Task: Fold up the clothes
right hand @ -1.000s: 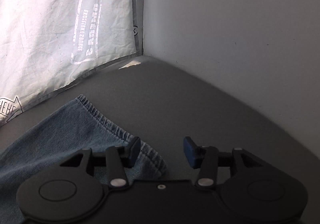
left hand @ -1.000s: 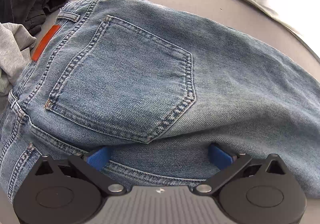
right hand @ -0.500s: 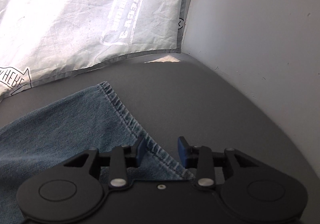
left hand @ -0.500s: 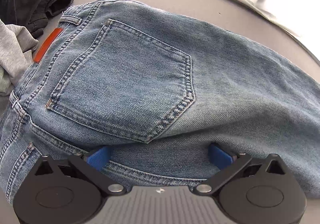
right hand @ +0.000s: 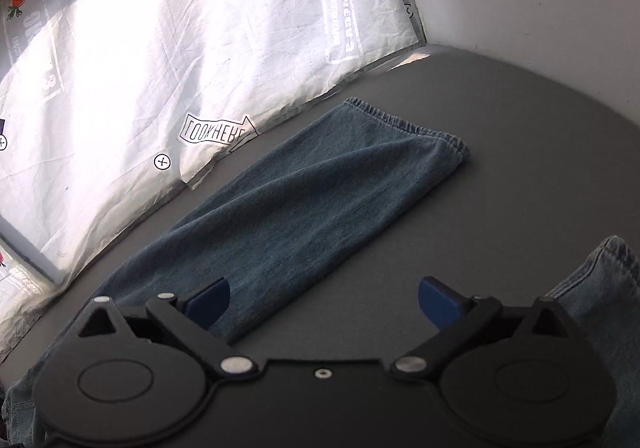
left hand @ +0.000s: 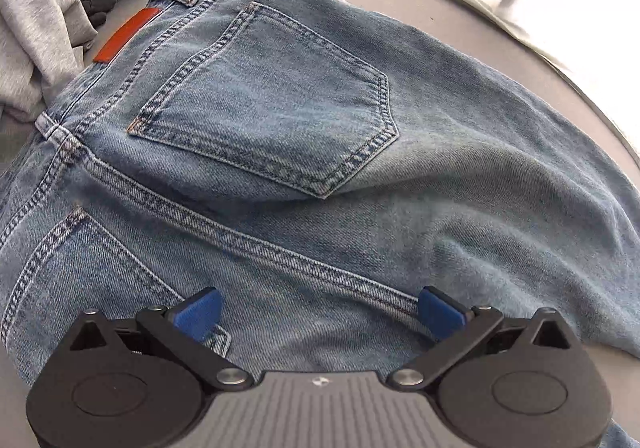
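Left tool (left hand: pixel 320 312): two blue rectangular pads on black angled link arms, each arm pinned by a silver rivet near the centre; a round black housing with a raised disc either side; between them a grey ribbed plate with a small round emblem at its top edge. Right tool (right hand: pixel 322 302): same blue pads, black linkages, silver rivets, round housings; centre plate smooth black with one small screw.
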